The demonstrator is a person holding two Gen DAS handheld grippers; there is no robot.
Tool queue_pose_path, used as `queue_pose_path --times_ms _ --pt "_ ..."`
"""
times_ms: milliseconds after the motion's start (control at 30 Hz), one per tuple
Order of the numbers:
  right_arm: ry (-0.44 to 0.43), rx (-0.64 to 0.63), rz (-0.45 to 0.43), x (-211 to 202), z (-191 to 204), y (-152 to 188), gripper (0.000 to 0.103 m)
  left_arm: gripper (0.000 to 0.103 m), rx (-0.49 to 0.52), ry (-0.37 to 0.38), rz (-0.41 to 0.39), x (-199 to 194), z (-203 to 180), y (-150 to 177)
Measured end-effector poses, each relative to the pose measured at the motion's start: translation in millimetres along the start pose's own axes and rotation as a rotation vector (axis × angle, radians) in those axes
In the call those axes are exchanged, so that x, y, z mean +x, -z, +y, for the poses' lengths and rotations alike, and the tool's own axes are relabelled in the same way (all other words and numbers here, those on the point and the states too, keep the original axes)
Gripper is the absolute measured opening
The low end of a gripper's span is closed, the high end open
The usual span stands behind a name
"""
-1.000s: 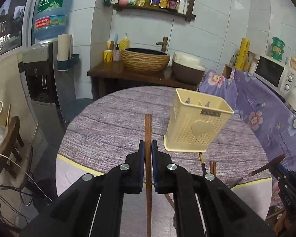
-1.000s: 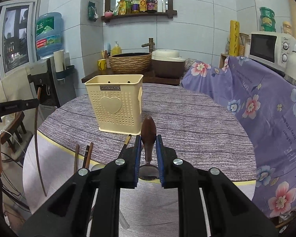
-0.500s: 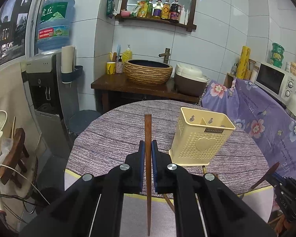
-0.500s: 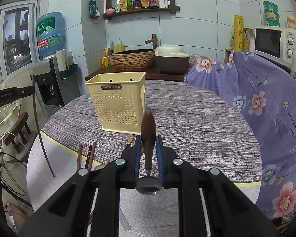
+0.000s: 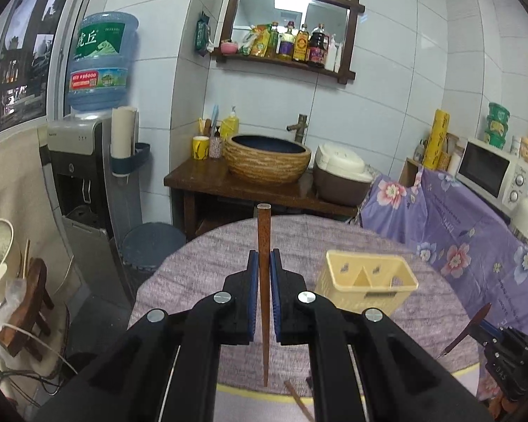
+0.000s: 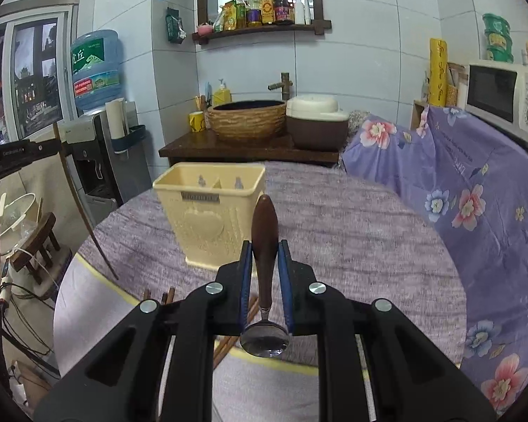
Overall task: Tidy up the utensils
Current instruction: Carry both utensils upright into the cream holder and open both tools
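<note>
The left hand-held gripper point(image 5: 263, 263) is clenched on a wooden chopstick point(image 5: 263, 246), its blue pads pressing the stick from both sides. The chopstick stands upright between the jaws, thick end above the fingertips and thin end hanging below them, off the counter point(image 5: 200, 267). To the right of it, farther back on the counter's purple-grey cloth, sits the cream utensil holder point(image 5: 366, 285), open at the top with a divider inside.

The right hand-held gripper point(image 6: 265, 256) is clenched on a spoon point(image 6: 264, 246) by its dark brown handle. The handle points up past the fingertips and the metal bowl of the spoon hangs low between the jaws. Just beyond it stands the utensil holder point(image 6: 207, 218), heart pattern on its near face, upright on the counter point(image 6: 352, 239). More chopsticks point(image 6: 169, 295) lie on the counter near its front edge, partly hidden by the gripper. At the left edge of this view the left hand-held gripper's chopstick point(image 6: 84, 218) slants down beside the counter.
</note>
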State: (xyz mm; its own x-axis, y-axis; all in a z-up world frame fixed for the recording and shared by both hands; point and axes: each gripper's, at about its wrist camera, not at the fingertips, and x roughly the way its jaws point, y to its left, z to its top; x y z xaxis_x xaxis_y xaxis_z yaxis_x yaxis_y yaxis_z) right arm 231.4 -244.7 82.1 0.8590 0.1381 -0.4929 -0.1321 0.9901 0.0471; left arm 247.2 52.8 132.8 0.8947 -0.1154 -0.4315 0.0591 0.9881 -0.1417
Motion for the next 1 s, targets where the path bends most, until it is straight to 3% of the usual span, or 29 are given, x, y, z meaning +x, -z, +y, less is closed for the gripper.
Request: queue_pose_path --times_ms 133,267,433,633,1000 --pt "-0.014 -0.001 -0.047 1 -1 -46 0.016 0.008 0.012 -0.009 -0.06 -6 -12 -45" --pt "-0.041 0.007 -0.098 3 4 -101 0.016 0.008 -0.002 0.047 -0.094 -9 -32 -91" --pt "-0.053 0.012 -0.147 17 18 -144 0.016 0.008 0.011 0.078 -0.133 -2 -64 -116" --pt "-0.045 0.0 -0.134 59 31 -135 0.016 0.008 0.022 0.102 -0.118 37 -89 -98" --pt "-0.058 -0.002 -0.009 122 39 -75 0.016 0.008 0.025 0.111 0.071 109 -92 -18"
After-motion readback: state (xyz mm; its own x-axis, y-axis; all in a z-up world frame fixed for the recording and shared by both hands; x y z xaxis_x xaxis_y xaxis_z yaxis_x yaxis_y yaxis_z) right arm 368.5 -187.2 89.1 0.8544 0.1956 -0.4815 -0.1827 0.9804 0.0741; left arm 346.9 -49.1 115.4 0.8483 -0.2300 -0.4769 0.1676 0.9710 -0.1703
